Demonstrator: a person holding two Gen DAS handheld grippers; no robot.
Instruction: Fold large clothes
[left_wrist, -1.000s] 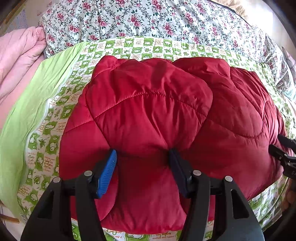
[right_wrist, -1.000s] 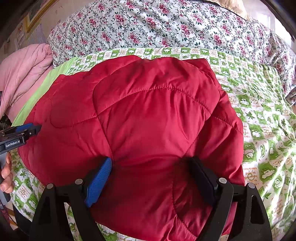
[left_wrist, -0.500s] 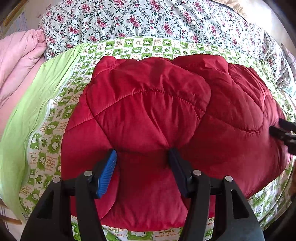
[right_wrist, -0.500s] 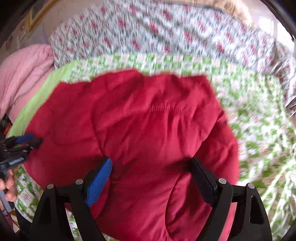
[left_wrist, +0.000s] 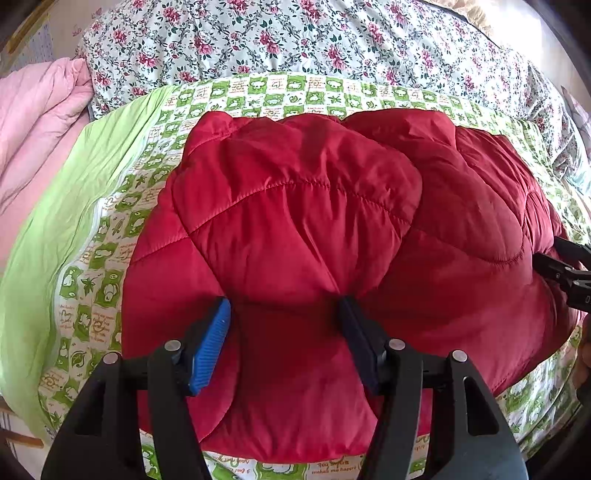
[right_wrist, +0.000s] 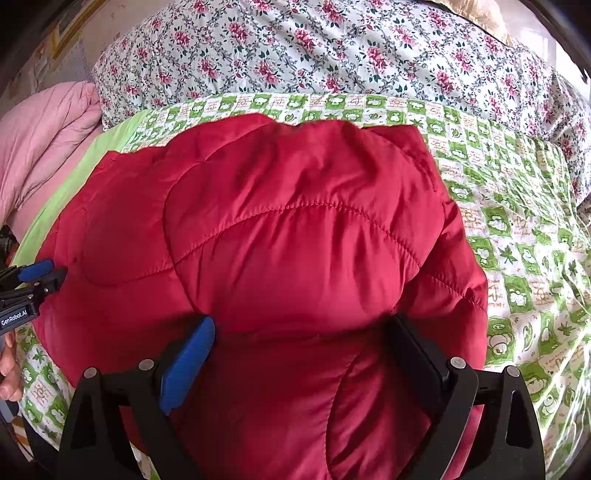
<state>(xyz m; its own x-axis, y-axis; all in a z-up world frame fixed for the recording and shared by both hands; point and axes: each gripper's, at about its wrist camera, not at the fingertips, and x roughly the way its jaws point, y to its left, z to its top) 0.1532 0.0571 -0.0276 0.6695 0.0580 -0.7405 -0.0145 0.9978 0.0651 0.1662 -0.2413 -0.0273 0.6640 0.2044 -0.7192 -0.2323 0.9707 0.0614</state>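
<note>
**Both hand-held grippers pinching, side by side**

The left hand-held gripper (left_wrist: 282, 332) points forward with its jaws drawn part-way together, clamped on a bunch of the red jacket (left_wrist: 295, 229) gathered between them: the blue pad (left_wrist: 210, 343) sits on its left, the dark pad (left_wrist: 356, 339) on its right. The right hand-held gripper (right_wrist: 301, 350) is posed alike, with jaws set somewhat wider and also pressing into the padded cloth from both sides. Each shows at the edge of the other's view, so the two stand level and near each other. A bare hand (right_wrist: 8, 365) grips the left tool's handle from below.
</note>
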